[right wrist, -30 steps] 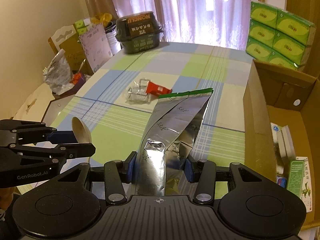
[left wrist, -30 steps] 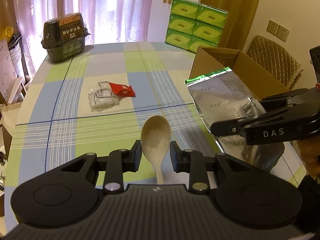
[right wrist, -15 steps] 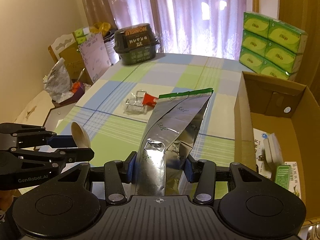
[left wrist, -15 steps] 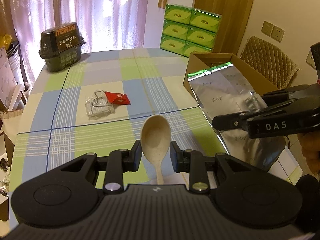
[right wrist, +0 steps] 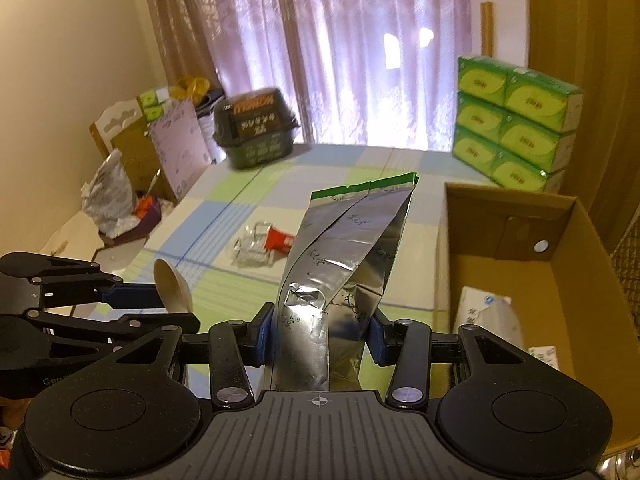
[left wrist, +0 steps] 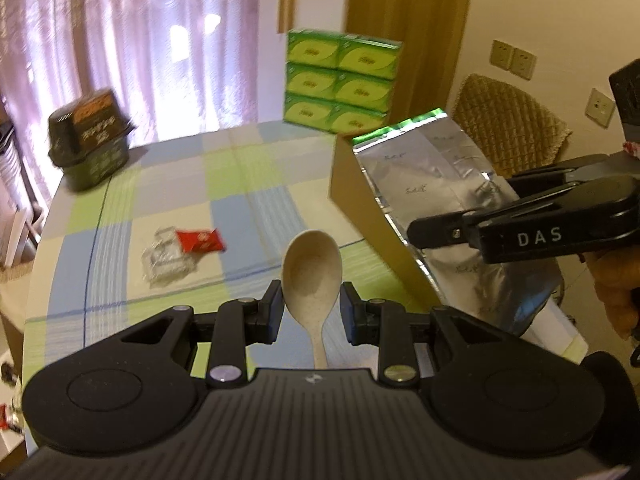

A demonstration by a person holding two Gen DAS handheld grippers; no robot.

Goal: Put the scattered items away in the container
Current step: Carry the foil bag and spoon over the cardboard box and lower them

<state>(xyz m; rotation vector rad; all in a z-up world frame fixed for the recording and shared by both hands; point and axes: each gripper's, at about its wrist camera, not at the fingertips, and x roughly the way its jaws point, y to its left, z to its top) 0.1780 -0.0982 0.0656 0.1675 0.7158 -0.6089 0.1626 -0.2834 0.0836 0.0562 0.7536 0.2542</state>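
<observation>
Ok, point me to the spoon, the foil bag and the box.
spoon (left wrist: 311, 258), left wrist view, on its bowl.
foil bag (right wrist: 352, 236), right wrist view, on the upper panel.
box (right wrist: 516, 224), right wrist view, on the inner far wall.

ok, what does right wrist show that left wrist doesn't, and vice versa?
Right wrist only: the cardboard box interior with small cartons inside, and floor clutter left of the table. Left wrist only: a woven chair back and wall sockets. Both: spoon in the left gripper, foil bag in the right gripper, red packet, green tissue packs.
</observation>
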